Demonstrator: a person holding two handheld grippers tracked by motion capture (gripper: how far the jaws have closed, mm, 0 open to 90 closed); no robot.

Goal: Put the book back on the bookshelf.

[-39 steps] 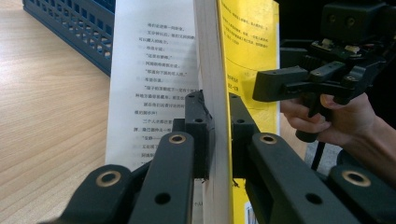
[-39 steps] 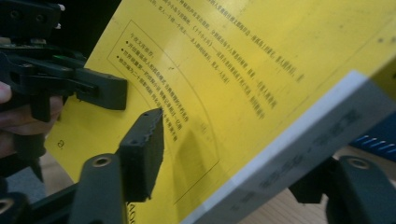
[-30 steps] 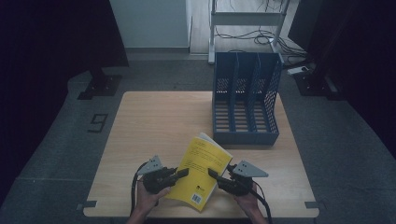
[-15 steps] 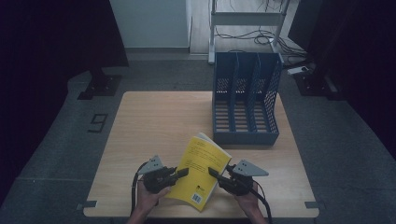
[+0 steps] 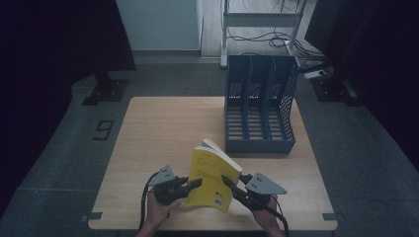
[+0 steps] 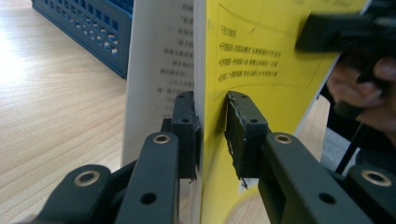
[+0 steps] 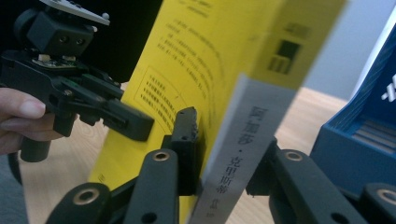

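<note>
A yellow book (image 5: 212,173) stands tilted above the table's near edge, held between both grippers. My left gripper (image 5: 196,183) is at its left edge; in the left gripper view (image 6: 212,126) the jaws pinch the yellow cover (image 6: 261,56), with a white printed page beside the left jaw. My right gripper (image 5: 226,178) is shut on the book's right side; in the right gripper view (image 7: 226,140) its jaws straddle the grey spine (image 7: 243,140). The left gripper (image 7: 135,123) appears there too, against the cover.
A blue three-slot file organizer (image 5: 259,106) stands on the wooden table (image 5: 163,133) at the back right, just beyond the book; its slots hold nothing. A metal rack and cables lie on the floor behind the table.
The book has tipped slightly more upright between the grippers. Both hands have stayed almost in place.
</note>
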